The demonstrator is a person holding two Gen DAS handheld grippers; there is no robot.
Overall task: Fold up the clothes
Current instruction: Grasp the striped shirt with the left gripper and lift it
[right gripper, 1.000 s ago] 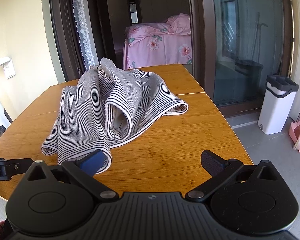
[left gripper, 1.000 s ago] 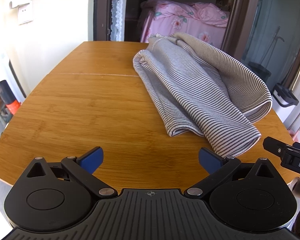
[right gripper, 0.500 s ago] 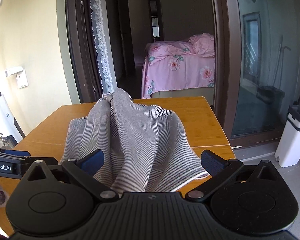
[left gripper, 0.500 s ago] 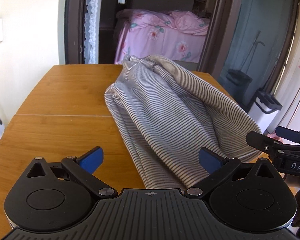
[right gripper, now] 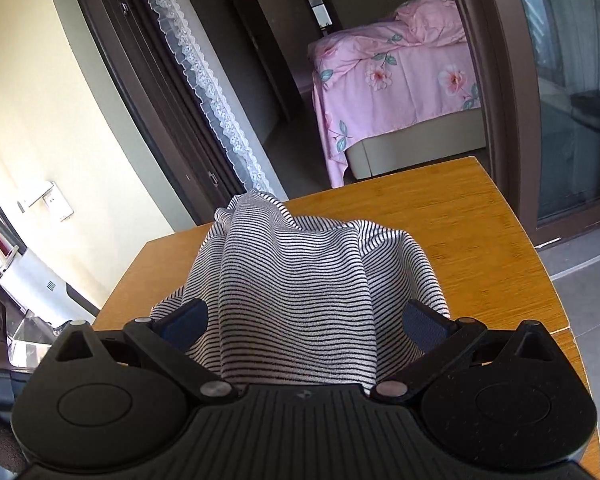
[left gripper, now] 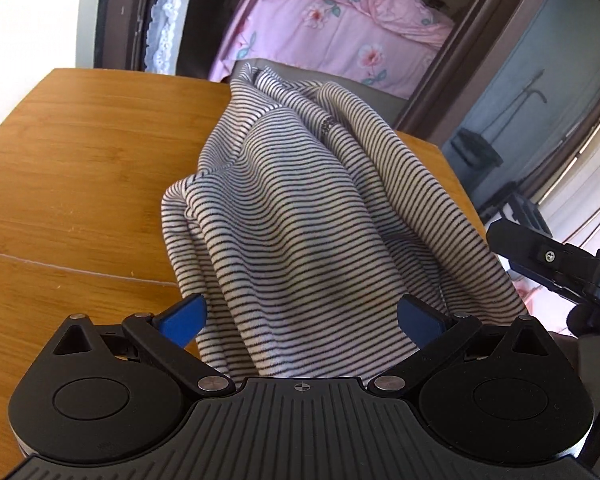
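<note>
A black-and-white striped garment [left gripper: 300, 216] lies bunched on a wooden table [left gripper: 68, 168]. Its near edge runs between the blue pads of my left gripper [left gripper: 302, 316], whose jaws stand wide open around the cloth. In the right wrist view the same garment [right gripper: 296, 288] fills the gap of my right gripper [right gripper: 302, 318], also wide open, with cloth lying between the fingers. The right gripper's body [left gripper: 556, 264] shows at the right edge of the left wrist view. The cloth's near hem is hidden under both gripper bodies.
The table [right gripper: 476, 240] ends close on the right, with floor beyond. A doorway with a lace curtain [right gripper: 204, 92] and a pink bed [right gripper: 396, 76] lies behind. A glass sliding door [right gripper: 580, 92] stands at the right; a white appliance [right gripper: 32, 276] stands left of the table.
Both grippers moved forward and down onto the garment, so the cloth now lies between their open fingers. The views tilted and the garment looms larger. The jaws stayed open.
</note>
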